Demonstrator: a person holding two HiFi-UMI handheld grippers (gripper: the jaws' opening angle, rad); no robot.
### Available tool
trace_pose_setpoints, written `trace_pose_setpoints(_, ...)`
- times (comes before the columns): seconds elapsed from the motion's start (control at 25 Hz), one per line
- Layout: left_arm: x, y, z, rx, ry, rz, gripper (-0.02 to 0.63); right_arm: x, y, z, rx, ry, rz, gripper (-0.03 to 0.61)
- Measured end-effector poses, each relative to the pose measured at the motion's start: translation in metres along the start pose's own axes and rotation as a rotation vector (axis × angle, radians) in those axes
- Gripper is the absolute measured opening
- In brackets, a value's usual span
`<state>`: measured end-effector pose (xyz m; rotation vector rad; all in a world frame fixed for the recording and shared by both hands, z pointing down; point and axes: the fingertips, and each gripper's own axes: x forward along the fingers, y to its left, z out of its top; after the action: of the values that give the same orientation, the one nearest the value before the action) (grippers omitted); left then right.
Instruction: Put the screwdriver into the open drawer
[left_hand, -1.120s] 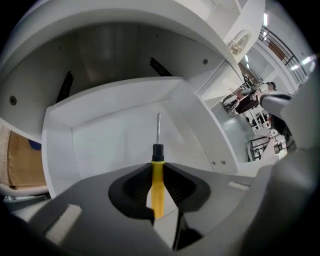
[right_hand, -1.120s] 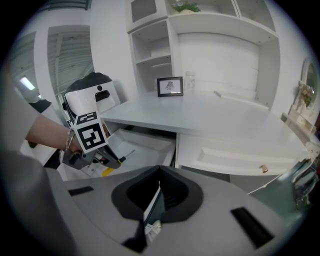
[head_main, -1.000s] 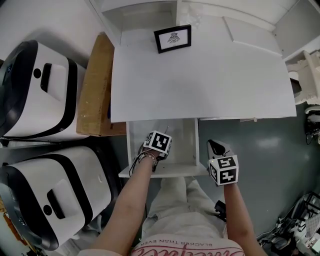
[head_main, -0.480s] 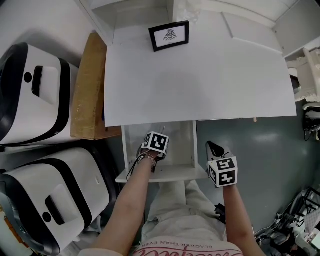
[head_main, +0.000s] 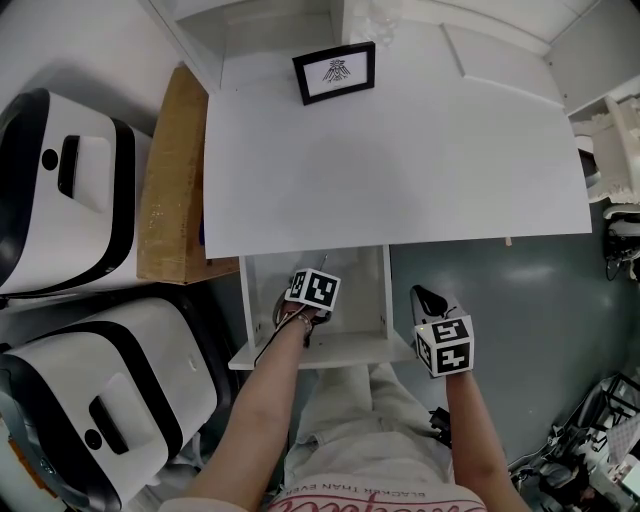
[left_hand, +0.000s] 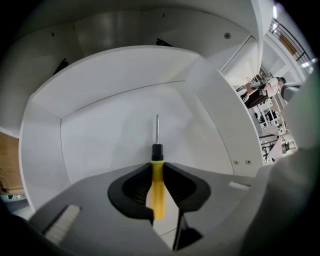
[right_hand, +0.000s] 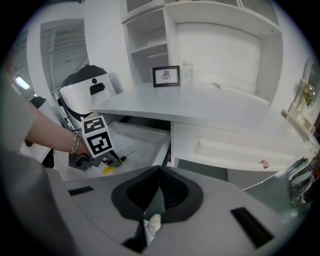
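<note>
The screwdriver (left_hand: 157, 186) has a yellow handle, a black collar and a thin steel shaft. My left gripper (left_hand: 157, 169) is shut on the handle and points steeply down into the open white drawer (left_hand: 225, 125), with the shaft over the drawer floor. In the head view the left gripper (head_main: 308, 298) sits inside the drawer (head_main: 312, 351), its marker cube hiding the tool. From the right gripper view, the left gripper (right_hand: 107, 161) shows with the yellow handle of the screwdriver (right_hand: 108, 170) below it. My right gripper (head_main: 430, 298) hangs shut and empty just right of the drawer.
A white desk top (head_main: 400, 150) spans above the drawer, with a framed picture (head_main: 334, 72) at its back. A cardboard box (head_main: 170, 190) and two white-and-black machines (head_main: 60, 190) stand to the left. A closed drawer with a small knob (right_hand: 264, 163) is on the right.
My left gripper has sunk a little deeper into the drawer with the screwdriver in it. The right gripper has stayed where it was.
</note>
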<state>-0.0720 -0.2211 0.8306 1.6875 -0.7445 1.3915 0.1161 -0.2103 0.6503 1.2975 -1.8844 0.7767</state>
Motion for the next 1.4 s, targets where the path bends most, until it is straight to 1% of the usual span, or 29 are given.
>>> trace_pose_setpoints(0.08, 0.0, -0.001, 0.0, 0.006, -0.001, -0.002, 0.086, 0.0, 0.0, 0.0, 0.0, 0.001, 0.003, 0.008)
trace_pose_setpoints(0.16, 0.0, -0.006, 0.0, 0.0, -0.002, -0.02, 0.119, 0.001, 0.002, 0.001, -0.003, 0.0, 0.008, 0.007)
trace_pose_setpoints(0.2, 0.001, -0.01, 0.001, -0.004, -0.002, -0.033, 0.149, 0.002, 0.002, 0.002, -0.005, -0.001, 0.011, 0.008)
trace_pose_setpoints(0.32, 0.0, -0.02, 0.003, -0.013, -0.005, -0.054, 0.272, 0.003, 0.003, 0.006, -0.008, -0.006, 0.019, 0.008)
trace_pose_setpoints(0.36, -0.001, -0.021, 0.004, -0.012, -0.009, -0.047, 0.293, 0.003, 0.004, 0.007, -0.009, -0.009, 0.021, 0.007)
trace_pose_setpoints(0.56, -0.011, -0.013, 0.004, 0.005, -0.024, -0.013, 0.335, 0.0, 0.006, 0.013, -0.016, -0.022, 0.028, 0.008)
trace_pose_setpoints(1.12, -0.051, -0.006, 0.004, -0.032, -0.079, 0.015, 0.337, -0.019, 0.003, 0.033, -0.029, -0.075, 0.029, 0.008)
trace_pose_setpoints(1.4, -0.079, 0.003, 0.001, -0.069, -0.123, 0.042, 0.337, -0.029, 0.008, 0.047, -0.047, -0.115, 0.04, 0.008)
